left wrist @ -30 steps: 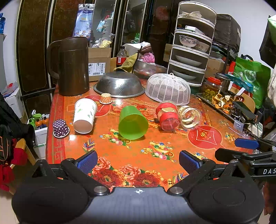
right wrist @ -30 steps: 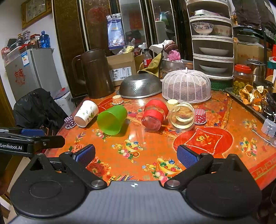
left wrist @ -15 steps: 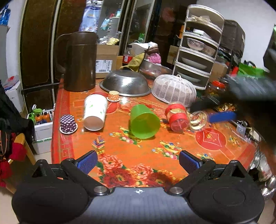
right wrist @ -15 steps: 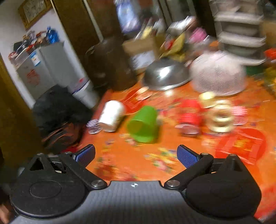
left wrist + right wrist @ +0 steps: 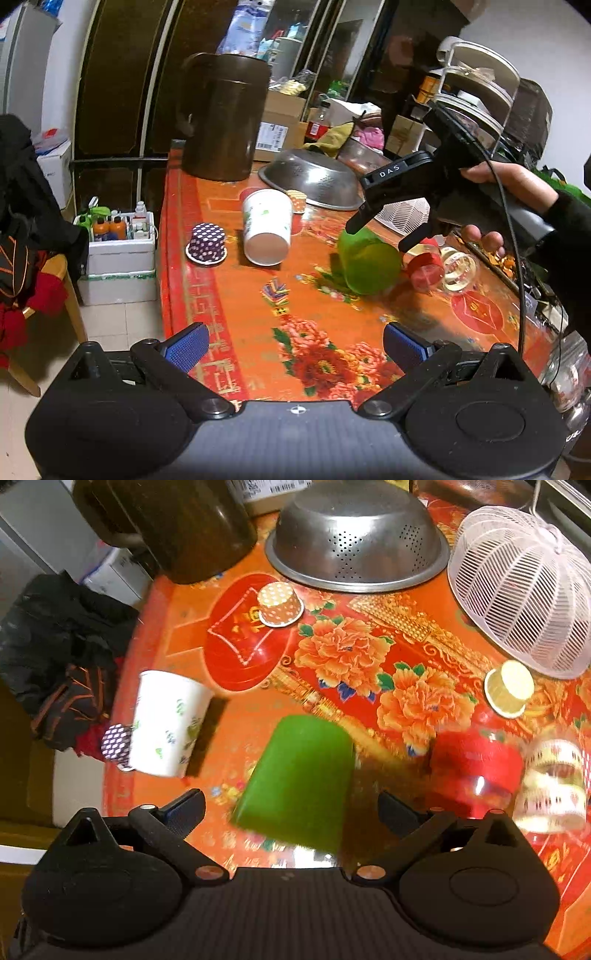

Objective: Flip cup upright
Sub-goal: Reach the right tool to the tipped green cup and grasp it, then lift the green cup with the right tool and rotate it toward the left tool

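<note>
- The green cup (image 5: 299, 779) lies on its side on the orange table (image 5: 369, 686). In the right wrist view its closed bottom points to about 12 o'clock and its mouth points toward the camera, at 6 o'clock.
- The right gripper (image 5: 288, 805) is spread wide, and the cup body sits between its two fingers. I judge that neither pad touches the cup, so nothing is grasped yet.
- The left gripper (image 5: 295, 343) is also released and holds nothing. It hangs over the near table edge, well apart from the cup.
- Risk: the cup is round and can roll. If one finger meets it before the other, it may roll to 9 o'clock toward the white paper cup (image 5: 166, 723), or to 3 o'clock toward the red jar (image 5: 476, 771), which lies near.
- Risk: thin plastic probably bends, so a hard squeeze close to the mouth may deform it and let it slip out during the turn.
- Risk: the turn needs free space. The clear jar (image 5: 554, 786) and the small yellow cup (image 5: 509, 688) at about 2 o'clock may be knocked.
- Hidden: the cup mouth is cut off by the gripper body, so I cannot tell if anything is inside.
- Hard to see: the right view is blurred around the cup and the jars. In the left view the right tool (image 5: 402, 188) covers the cup's far end.
</note>
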`<state>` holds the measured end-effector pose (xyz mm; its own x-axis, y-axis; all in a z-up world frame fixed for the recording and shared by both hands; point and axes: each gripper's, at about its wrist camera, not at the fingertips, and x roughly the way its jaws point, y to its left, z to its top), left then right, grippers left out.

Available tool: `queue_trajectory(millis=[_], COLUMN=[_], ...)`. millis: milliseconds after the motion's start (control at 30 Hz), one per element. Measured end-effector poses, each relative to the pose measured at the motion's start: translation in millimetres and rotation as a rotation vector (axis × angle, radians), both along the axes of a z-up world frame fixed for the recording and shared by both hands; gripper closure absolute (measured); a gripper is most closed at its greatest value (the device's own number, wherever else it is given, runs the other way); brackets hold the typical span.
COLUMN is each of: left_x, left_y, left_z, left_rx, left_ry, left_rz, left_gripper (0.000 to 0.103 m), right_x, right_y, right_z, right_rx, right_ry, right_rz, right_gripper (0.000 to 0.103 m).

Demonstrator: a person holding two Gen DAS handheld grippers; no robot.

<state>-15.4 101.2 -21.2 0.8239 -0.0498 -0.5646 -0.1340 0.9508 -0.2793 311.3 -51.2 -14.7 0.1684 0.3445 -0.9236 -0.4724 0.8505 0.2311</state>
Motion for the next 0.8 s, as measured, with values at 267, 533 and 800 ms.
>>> queue_trajectory(millis=[267,533,800], left_x=[-3,-3,-5], left_y=[14,10,14], left_z=[-10,-13,-17], left_rx=[-0.031,-0.041,-0.05], left_ry=[0.008,0.009,0.024], left_rz=[0.022,0.008,0.023], left_gripper=[0.001,0.001,0.001], right_x=[18,27,30], right_y=[11,18,24], right_z=[-13,-17,-23], right_rx=[-0.067,-0.071,-0.097], right_ry=[0.035,0.069,0.083], right_rz=[-0.002,-0.011,0.006], right_gripper=[0.016,0.021,0.034])
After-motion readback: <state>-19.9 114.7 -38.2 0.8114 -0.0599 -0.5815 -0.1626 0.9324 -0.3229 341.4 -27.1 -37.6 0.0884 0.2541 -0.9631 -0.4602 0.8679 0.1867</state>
